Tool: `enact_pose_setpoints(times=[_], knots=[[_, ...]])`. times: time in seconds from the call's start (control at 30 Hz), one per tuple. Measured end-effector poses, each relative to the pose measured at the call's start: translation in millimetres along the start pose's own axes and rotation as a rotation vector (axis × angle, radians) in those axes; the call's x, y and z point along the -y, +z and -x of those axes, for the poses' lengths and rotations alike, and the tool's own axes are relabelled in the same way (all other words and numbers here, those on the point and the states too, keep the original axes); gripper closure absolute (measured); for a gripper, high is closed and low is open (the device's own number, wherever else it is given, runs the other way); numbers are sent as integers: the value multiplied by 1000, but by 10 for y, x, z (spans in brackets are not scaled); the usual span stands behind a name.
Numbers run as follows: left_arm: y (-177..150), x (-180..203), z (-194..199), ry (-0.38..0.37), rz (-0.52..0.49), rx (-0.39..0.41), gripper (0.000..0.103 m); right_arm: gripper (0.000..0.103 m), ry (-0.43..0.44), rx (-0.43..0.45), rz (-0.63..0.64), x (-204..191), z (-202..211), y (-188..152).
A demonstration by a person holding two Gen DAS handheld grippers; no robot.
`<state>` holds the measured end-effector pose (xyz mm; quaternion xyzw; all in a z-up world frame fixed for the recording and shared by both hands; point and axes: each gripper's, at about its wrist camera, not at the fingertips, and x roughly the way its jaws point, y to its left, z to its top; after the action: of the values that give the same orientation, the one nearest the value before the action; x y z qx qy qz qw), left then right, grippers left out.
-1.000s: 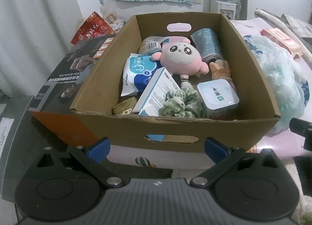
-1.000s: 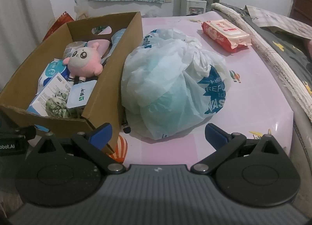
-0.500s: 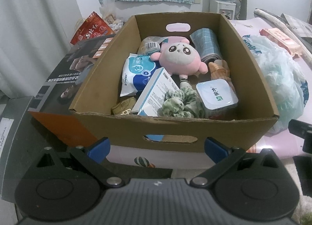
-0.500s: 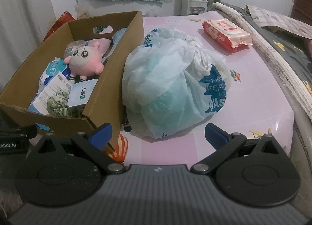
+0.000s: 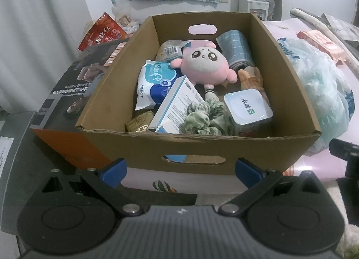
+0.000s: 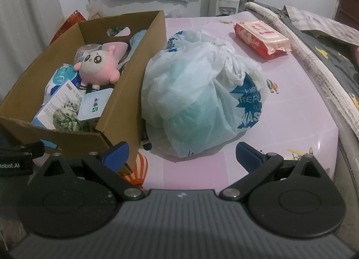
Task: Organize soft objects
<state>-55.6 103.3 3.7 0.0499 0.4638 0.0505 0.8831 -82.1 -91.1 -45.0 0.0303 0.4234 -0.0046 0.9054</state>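
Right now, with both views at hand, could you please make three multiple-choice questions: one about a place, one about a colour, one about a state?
1. Where does the tied pale plastic bag lie?
A. inside the box
B. on the pink table beside the brown cardboard box
C. on the floor

2. What colour is the round plush toy?
A. pink
B. yellow
C. black

3. How are the left gripper and right gripper?
A. both shut on something
B. one holds the toy
C. both open, empty

Answers: B, it touches the box's outer wall; A, pink body, grey face; C, blue fingertips wide apart.
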Motion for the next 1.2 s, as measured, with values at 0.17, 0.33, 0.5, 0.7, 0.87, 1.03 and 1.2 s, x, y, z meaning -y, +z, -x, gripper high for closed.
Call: enact_pose_setpoints(times=[0.17,0.33,0.5,0.7,0.87,1.03,1.2], knots=[[10,-3,-14,1,-1,-4,0,1,8,-8,17,-29,-24,-5],[11,-7,-20,3,-2,-4,0,1,20,-16,34,-68,-44,-2],[9,-24,-21,6,-2,-5,0,1,34,-23,39,-104,-64,16],[5,-76,-28,17,6,-11,0,1,62,-40,54,-220,-113,36],[-2,-111,-41,21,15,-16,0,1,74,-58,83,-327,-157,31],[-2,-119,-43,22,17,-16,0,1,78,-59,92,-372,-168,37],[-1,-123,-47,22,17,-16,0,1,81,-61,102,-409,-170,27]])
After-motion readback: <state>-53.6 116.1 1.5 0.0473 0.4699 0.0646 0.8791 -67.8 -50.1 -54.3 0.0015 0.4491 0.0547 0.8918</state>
